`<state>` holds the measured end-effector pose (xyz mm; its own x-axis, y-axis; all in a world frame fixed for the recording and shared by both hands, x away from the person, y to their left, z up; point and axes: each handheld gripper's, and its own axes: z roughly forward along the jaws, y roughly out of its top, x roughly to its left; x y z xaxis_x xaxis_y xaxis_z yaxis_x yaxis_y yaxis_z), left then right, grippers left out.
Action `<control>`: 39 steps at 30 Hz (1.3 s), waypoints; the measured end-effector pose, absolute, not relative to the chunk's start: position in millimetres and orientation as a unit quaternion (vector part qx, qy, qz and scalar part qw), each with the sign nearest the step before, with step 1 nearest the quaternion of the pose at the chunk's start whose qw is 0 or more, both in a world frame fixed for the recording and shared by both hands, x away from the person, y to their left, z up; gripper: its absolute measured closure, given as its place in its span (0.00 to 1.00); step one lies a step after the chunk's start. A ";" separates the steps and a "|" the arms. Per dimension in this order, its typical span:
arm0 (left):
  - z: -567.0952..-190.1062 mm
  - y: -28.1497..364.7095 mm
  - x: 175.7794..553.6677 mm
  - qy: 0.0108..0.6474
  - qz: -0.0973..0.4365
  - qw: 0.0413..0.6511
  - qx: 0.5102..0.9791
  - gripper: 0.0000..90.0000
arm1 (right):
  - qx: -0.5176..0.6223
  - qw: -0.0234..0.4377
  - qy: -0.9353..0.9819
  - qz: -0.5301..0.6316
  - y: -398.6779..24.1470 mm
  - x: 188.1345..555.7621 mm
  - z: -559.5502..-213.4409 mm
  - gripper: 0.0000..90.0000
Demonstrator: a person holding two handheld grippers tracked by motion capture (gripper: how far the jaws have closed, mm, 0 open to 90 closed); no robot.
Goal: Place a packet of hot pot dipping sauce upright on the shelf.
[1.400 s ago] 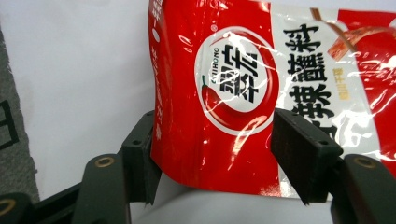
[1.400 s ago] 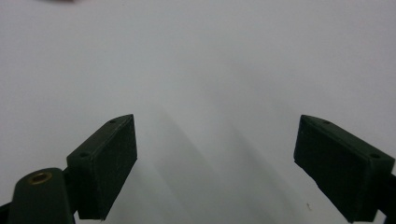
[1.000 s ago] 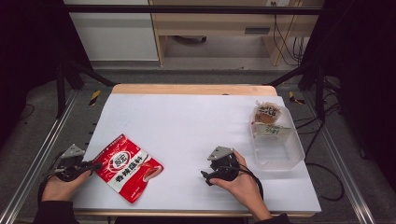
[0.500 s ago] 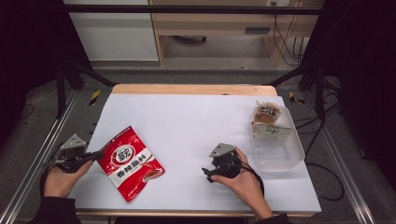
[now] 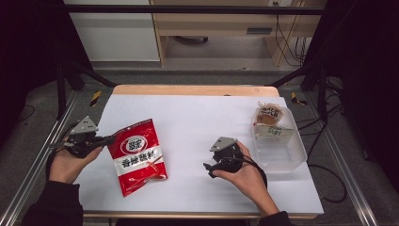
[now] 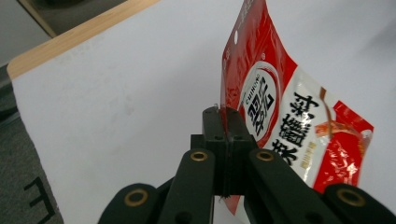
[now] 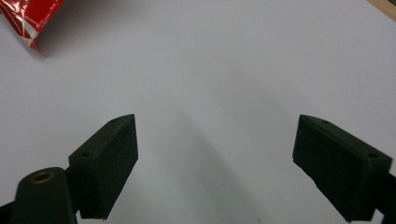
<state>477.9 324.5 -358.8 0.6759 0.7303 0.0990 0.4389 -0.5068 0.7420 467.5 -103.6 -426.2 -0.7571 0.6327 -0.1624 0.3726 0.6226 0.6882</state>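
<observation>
A red and white snack bag point(image 5: 138, 155) hangs over the left part of the white table point(image 5: 197, 117), lifted by its left edge. My left gripper point(image 5: 109, 139) is shut on that edge, and the left gripper view has the bag point(image 6: 280, 121) rising past the closed jaws, with the left gripper point(image 6: 225, 112) pinching its side. My right gripper point(image 5: 209, 168) rests low near the table's middle, held in a hand. It stands open point(image 7: 215, 154) over bare white tabletop, a corner of the red bag point(image 7: 28, 18) far off at the upper left.
A clear plastic container point(image 5: 278, 146) stands at the table's right side. A wrapped bun point(image 5: 269, 114) sits at its far end. The table's wooden far edge point(image 5: 195, 89) runs across the back, with metal rails along both sides.
My left gripper has lifted and pulled the bag's left edge up and leftward, so the bag has turned more upright. The right gripper has barely moved.
</observation>
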 end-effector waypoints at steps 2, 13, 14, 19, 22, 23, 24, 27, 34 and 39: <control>-355.0 318.1 479.2 0.336 0.206 0.353 0.849 1.00 | 0.276 0.200 0.883 0.323 -100.7 469.4 -419.1 0.16; -336.4 297.2 477.9 0.298 0.214 0.367 0.855 1.00 | 0.244 0.194 0.897 0.315 -83.5 478.1 -384.4 0.17; -334.0 294.0 478.0 0.292 0.215 0.369 0.856 1.00 | 0.240 0.193 0.898 0.314 -82.3 478.9 -382.5 0.18; -326.4 280.1 479.8 0.273 0.213 0.369 0.862 1.00 | 0.223 0.184 0.908 0.302 -72.9 486.0 -369.0 0.18; -323.6 272.7 481.1 0.264 0.213 0.371 0.864 1.00 | 0.217 0.182 0.911 0.300 -69.1 491.0 -362.0 0.18; -322.4 269.1 481.4 0.261 0.213 0.372 0.865 1.00 | 0.214 0.182 0.912 0.299 -68.4 492.3 -359.8 0.18; -321.4 266.2 481.4 0.258 0.212 0.373 0.866 1.00 | 0.211 0.183 0.913 0.298 -67.3 494.6 -356.2 0.19; -317.5 258.4 481.1 0.247 0.213 0.373 0.869 1.00 | 0.206 0.179 0.914 0.300 -64.3 498.0 -348.4 0.20; -306.5 240.4 478.7 0.222 0.216 0.373 0.875 1.00 | 0.192 0.175 0.918 0.299 -56.9 500.9 -331.1 0.21; -302.0 230.6 476.7 0.208 0.217 0.374 0.877 1.00 | 0.188 0.172 0.919 0.302 -57.5 500.8 -319.8 0.21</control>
<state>476.7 230.6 -302.0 0.8192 0.5279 0.2241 0.2035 -0.6330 0.7470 500.8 -57.5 -319.8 -0.8705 0.4490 -0.2016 0.2417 0.7469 0.6195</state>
